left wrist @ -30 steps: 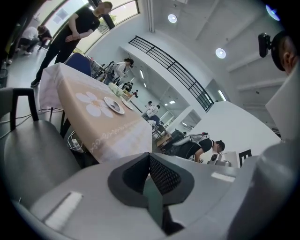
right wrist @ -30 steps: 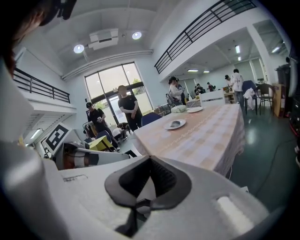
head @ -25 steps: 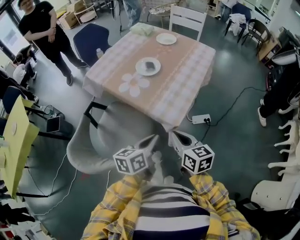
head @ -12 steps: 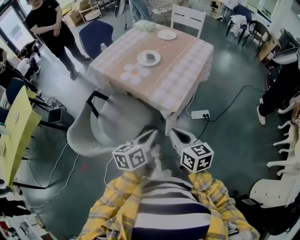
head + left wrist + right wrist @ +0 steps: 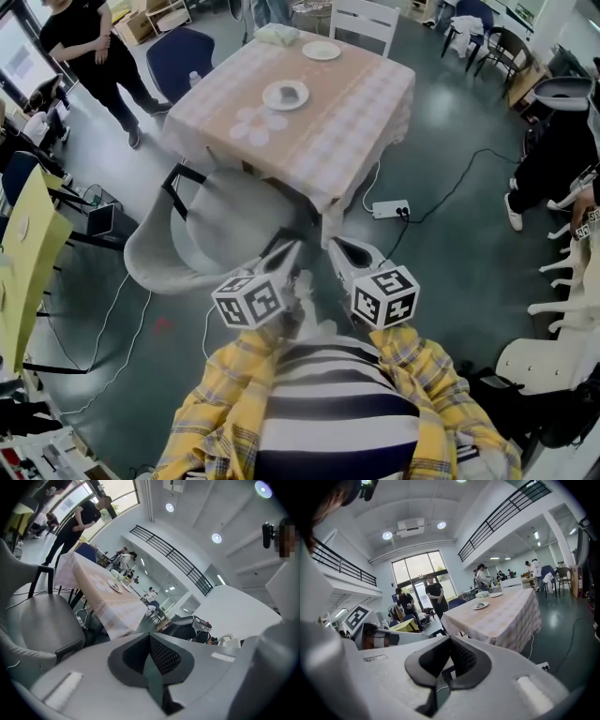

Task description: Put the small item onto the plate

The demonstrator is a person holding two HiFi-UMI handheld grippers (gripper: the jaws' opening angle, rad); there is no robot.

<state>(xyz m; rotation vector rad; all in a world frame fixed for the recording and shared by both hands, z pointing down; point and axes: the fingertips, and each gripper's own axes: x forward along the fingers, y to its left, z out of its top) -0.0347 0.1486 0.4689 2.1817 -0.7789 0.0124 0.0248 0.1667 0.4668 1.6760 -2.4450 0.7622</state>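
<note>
Your left hand-held gripper [image 5: 289,249] and right hand-held gripper [image 5: 337,247] were both pressed together, off the bench's [image 5: 361,103] near corner; the small item [image 5: 289,93] lay on a plate [image 5: 269,97] mid-bench.

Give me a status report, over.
Left gripper and right gripper shut, empty. Dark item on near plate. Grey chair stands before table.

You hold the left gripper [image 5: 286,251] and right gripper [image 5: 337,251] side by side at your chest, well short of the table [image 5: 366,112]. Near the tabletop's middle a plate [image 5: 270,97] carries a dark small item [image 5: 288,93]; a second plate [image 5: 321,51] sits by the far edge.
</note>
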